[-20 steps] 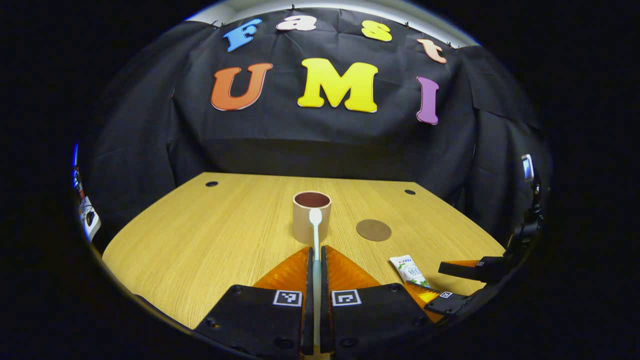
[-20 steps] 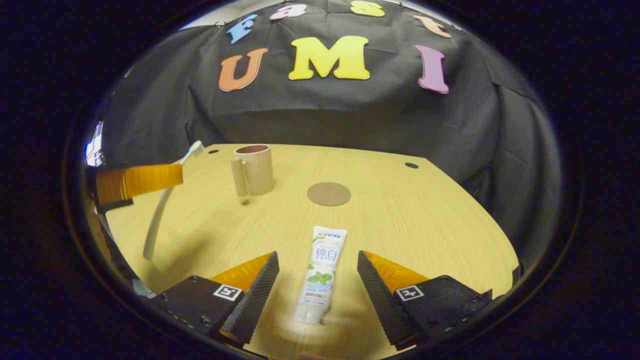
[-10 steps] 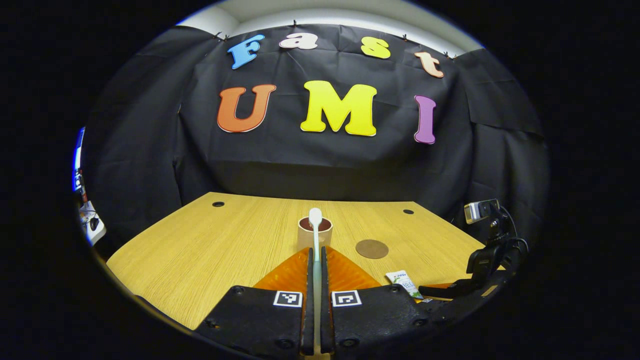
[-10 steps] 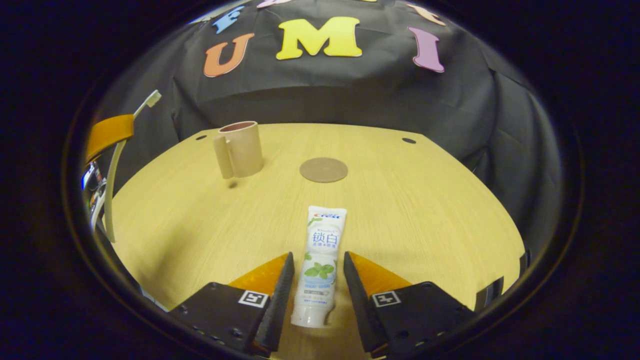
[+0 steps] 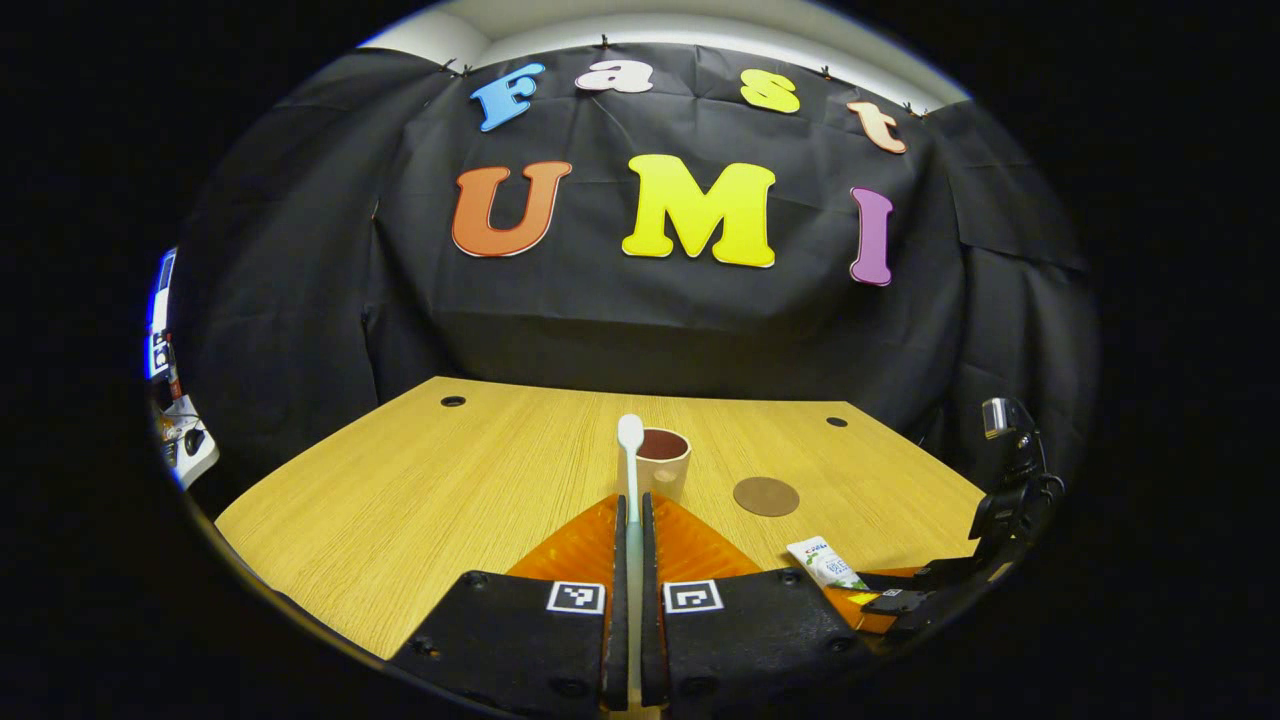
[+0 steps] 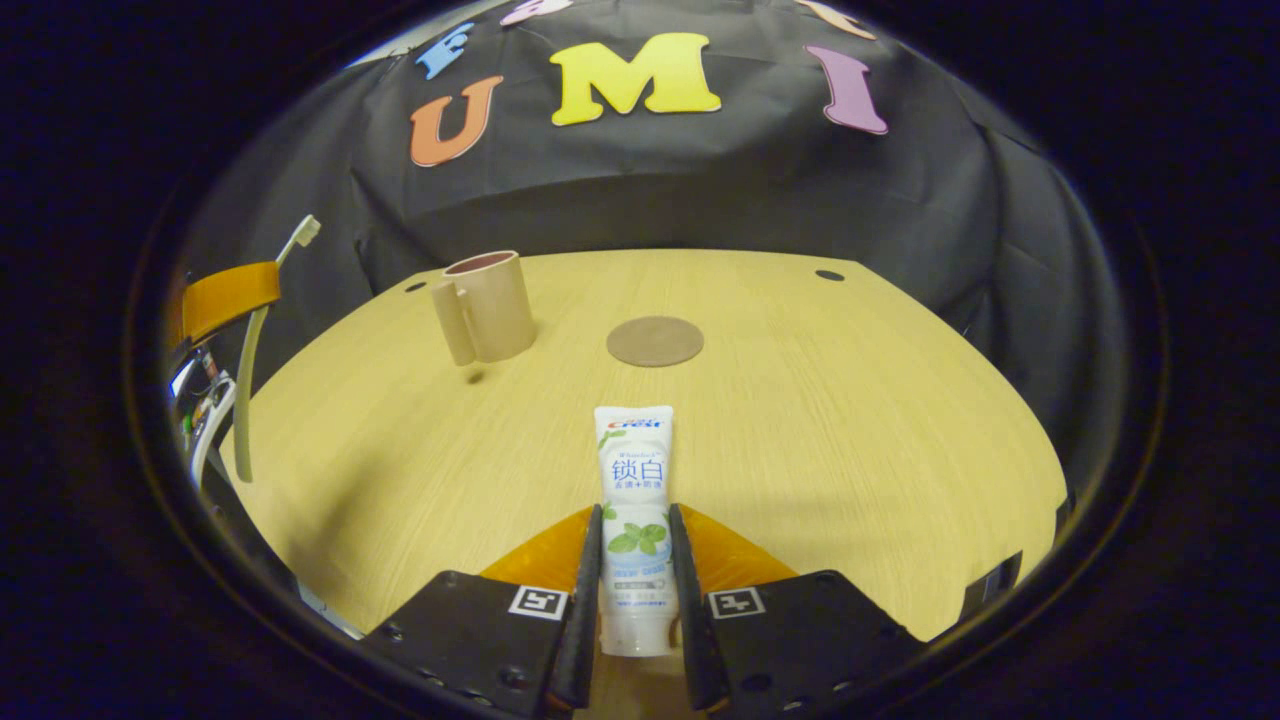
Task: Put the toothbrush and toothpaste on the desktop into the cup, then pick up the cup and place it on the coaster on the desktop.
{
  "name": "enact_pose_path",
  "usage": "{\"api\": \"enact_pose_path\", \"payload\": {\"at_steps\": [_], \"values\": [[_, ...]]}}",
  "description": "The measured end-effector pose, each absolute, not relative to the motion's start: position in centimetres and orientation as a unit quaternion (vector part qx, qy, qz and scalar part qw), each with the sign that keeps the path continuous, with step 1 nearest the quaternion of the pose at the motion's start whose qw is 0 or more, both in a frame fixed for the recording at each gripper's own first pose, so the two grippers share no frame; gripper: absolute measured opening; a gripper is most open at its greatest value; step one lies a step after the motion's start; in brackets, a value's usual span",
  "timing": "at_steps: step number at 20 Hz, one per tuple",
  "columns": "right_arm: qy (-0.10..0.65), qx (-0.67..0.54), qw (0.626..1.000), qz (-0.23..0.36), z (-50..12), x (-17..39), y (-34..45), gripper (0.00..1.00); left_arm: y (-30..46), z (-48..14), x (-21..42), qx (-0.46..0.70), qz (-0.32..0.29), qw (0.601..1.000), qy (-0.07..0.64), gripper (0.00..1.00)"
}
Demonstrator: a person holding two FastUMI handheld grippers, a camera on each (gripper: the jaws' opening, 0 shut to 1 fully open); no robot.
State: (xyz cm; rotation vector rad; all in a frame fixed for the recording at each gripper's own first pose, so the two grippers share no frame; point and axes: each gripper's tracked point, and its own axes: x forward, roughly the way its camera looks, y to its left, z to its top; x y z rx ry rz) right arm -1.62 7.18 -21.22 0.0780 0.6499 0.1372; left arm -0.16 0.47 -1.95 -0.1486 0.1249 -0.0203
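At the bottom centre of the right gripper view, the toothpaste (image 6: 634,520) lies on the desk, pinched by the right gripper (image 6: 634,600). The left gripper (image 5: 631,580) clamps the toothbrush (image 5: 630,470). Next, I judge: lifting both toward the cup (image 6: 488,305), mid-left; the coaster (image 6: 655,341) waits beside it.

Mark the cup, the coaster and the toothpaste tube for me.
cup (image 6: 495,305), right gripper view, on its side wall.
coaster (image 6: 655,341), right gripper view, centre of the disc.
toothpaste tube (image 6: 633,480), right gripper view, on its printed face.
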Motion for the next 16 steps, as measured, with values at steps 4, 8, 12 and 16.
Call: {"api": "enact_pose_path", "payload": {"at_steps": [4,8,12,16], "values": [[0.272,0.045,0.957,0.095,-18.5,-0.3,7.9,0.36,1.0,-1.3,1.8,-0.083,-0.013,0.995,0.052,0.07],[0.223,0.035,0.969,0.1,-15.4,1.9,7.8,0.36,1.6,-0.1,4.9,-0.062,-0.002,0.997,0.04,0.08],[0.194,0.042,0.974,0.11,-12.8,4.0,8.4,0.39,0.7,1.7,7.8,-0.052,-0.022,0.998,0.032,0.07],[0.171,0.047,0.977,0.116,-11.0,6.0,8.4,0.39,-0.3,5.0,11.2,-0.052,-0.044,0.998,0.007,0.07]]}}
